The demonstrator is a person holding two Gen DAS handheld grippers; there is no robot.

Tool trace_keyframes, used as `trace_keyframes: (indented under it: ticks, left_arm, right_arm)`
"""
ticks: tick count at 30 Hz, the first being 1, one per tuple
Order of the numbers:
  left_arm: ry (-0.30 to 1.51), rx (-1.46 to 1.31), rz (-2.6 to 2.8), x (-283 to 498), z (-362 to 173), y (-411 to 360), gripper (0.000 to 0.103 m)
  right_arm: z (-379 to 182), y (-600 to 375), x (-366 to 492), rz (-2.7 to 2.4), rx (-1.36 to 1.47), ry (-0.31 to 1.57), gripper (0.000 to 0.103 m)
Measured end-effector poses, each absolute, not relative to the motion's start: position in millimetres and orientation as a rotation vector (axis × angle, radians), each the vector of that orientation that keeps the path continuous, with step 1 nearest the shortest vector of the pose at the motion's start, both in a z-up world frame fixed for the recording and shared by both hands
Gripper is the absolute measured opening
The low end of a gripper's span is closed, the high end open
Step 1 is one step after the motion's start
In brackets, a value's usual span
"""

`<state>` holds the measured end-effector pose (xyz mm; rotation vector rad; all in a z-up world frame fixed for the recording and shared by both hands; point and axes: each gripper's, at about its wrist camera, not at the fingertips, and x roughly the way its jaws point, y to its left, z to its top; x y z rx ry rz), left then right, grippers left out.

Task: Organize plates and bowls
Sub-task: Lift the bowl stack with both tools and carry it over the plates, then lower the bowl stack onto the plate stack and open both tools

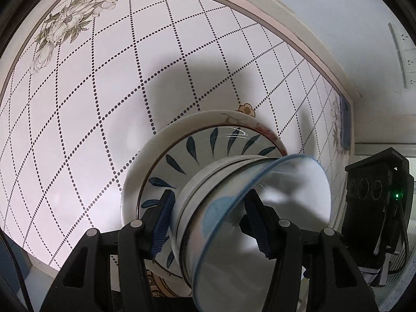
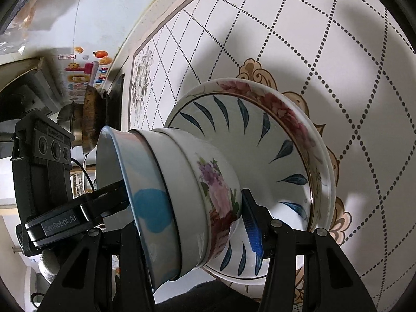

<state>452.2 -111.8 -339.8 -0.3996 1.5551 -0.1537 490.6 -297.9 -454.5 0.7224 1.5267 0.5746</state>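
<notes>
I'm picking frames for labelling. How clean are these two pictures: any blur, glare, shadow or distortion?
Left wrist: the blue-rimmed bowl nearest the lens is smeared and soft, a glare streak marks the leaf-pattern plate, and a dark shadow falls on the tabletop.
Right wrist: bowls sharp; fisheye bends the dotted grid, with shadows beside the plates.

"GenRobot.AI" on the left gripper [image 2: 124,189]; wall sticker [image 2: 85,75] print illegible.

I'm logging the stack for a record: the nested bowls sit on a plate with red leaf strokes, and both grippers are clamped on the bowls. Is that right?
One detail is wrong: the leaf strokes on the plate are blue, not red, as the right wrist view shows. The rest stands: the nested bowls sit on it, with the left gripper and right gripper clamped on them.
</notes>
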Motion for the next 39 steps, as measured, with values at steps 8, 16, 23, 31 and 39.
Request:
trace_keyframes:
  ticks: [8, 16, 23, 31, 39]
  left_arm:
    - [1.556, -0.387, -0.15, 451.5, -341.0, -113.5, 0.053]
    - [1.549, -0.34, -0.162, 454.2, -339.5, -118.8, 0.051]
    - [1.534, -0.304, -0.151, 453.5, -333.7, -117.0, 0.051]
    - [1.476, -0.209, -0.13, 438.2, -310.9, -114.4, 0.051]
    - [1.323, -0.074, -0.131, 405.5, -252.6, -105.5, 0.053]
  right_arm:
    - [-456.7, -299.6, 490.2, 0.566, 0.713, 1.524, 0.053]
    - [-455.1, -303.8, 486.4, 0.547, 0.72, 1.529, 0.052]
    - [-448.6, -302.9, 485.4, 0.503, 0.689, 1.539, 0.053]
    - [-416.1, -311.1, 479.3, 0.449, 0.644, 1.46, 0.054]
    - [-345.6, -312.2, 446.8, 0.333, 0.485, 1.314, 0.065]
